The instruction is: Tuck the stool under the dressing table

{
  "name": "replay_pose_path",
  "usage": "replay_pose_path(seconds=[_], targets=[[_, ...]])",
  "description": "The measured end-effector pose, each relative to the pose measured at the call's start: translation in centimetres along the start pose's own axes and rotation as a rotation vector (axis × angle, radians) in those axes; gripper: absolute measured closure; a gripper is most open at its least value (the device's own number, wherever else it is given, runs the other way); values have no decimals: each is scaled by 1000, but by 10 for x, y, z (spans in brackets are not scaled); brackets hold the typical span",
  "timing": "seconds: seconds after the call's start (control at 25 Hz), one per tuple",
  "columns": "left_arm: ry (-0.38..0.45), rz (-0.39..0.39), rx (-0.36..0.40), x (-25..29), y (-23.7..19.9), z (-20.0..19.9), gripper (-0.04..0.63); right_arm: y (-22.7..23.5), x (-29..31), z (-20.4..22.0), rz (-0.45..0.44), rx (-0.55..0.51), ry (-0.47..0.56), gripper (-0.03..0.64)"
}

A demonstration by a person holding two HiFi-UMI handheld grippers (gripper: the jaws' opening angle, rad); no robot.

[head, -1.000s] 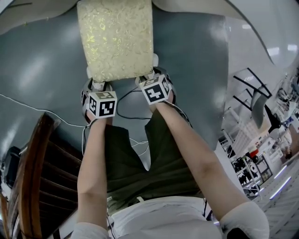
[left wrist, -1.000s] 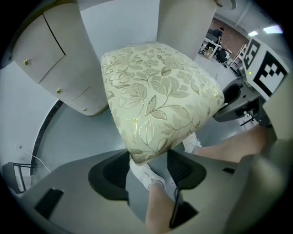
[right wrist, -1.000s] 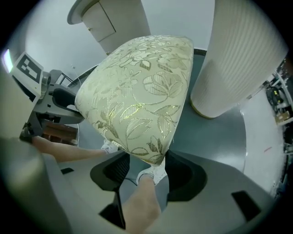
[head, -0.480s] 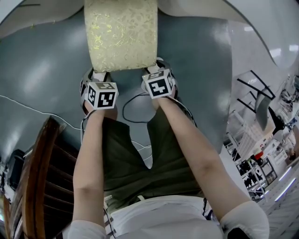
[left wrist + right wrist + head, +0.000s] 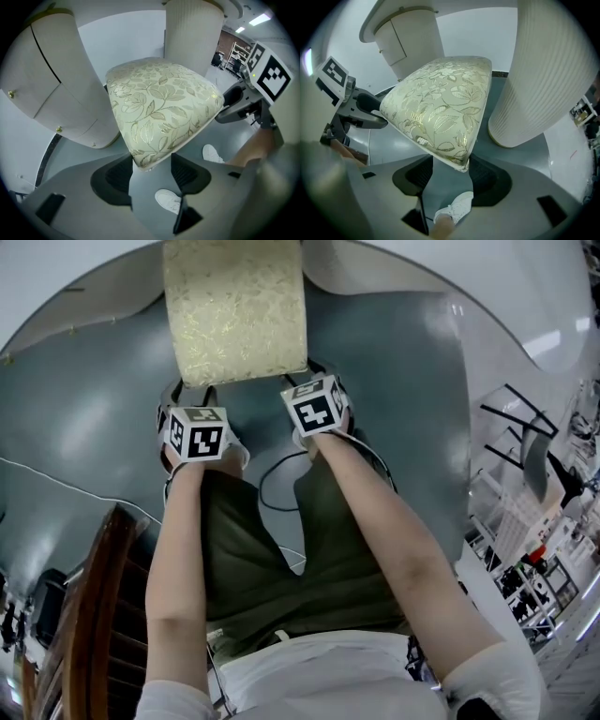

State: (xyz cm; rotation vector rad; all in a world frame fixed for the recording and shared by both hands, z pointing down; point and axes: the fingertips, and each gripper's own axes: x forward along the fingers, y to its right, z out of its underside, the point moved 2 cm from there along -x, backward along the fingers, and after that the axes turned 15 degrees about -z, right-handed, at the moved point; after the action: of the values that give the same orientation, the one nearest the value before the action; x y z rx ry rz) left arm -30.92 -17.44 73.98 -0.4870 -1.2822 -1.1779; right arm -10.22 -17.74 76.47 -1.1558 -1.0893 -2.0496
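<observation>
The stool's cream floral seat [image 5: 234, 310] sits at the top of the head view, its far end at the white dressing table [image 5: 66, 287]. My left gripper [image 5: 201, 395] is shut on the seat's near left corner and my right gripper [image 5: 300, 382] on its near right corner. In the left gripper view the cushion [image 5: 159, 108] fills the middle, and its corner is pinched in the left gripper [image 5: 151, 168]. The right gripper view shows the cushion [image 5: 440, 108], and the right gripper [image 5: 450, 171] clamps the other corner. The stool's legs are hidden.
A white drawer pedestal with gold knobs [image 5: 51, 79] stands left of the stool and a ribbed white column [image 5: 543, 70] stands right of it. A wooden chair [image 5: 84, 615] is at my lower left. A thin cable [image 5: 56, 474] crosses the grey floor. Shelving [image 5: 525, 531] is on the right.
Both grippers and the stool have moved up the head view, toward the dressing table. The grips on the two corners are unchanged.
</observation>
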Motion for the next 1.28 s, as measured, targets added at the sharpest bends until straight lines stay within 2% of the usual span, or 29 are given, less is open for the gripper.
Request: replay_pose_path(seconds=[0.36, 0.8, 1.28], targets=[[102, -19, 17, 22, -34, -46, 341, 20, 5, -58, 81, -40, 133, 370], [212, -69, -2, 47, -71, -102, 338, 50, 10, -129, 165, -94, 291, 382], [288, -121, 4, 73, -98, -152, 334, 83, 18, -185, 217, -139, 354, 391]])
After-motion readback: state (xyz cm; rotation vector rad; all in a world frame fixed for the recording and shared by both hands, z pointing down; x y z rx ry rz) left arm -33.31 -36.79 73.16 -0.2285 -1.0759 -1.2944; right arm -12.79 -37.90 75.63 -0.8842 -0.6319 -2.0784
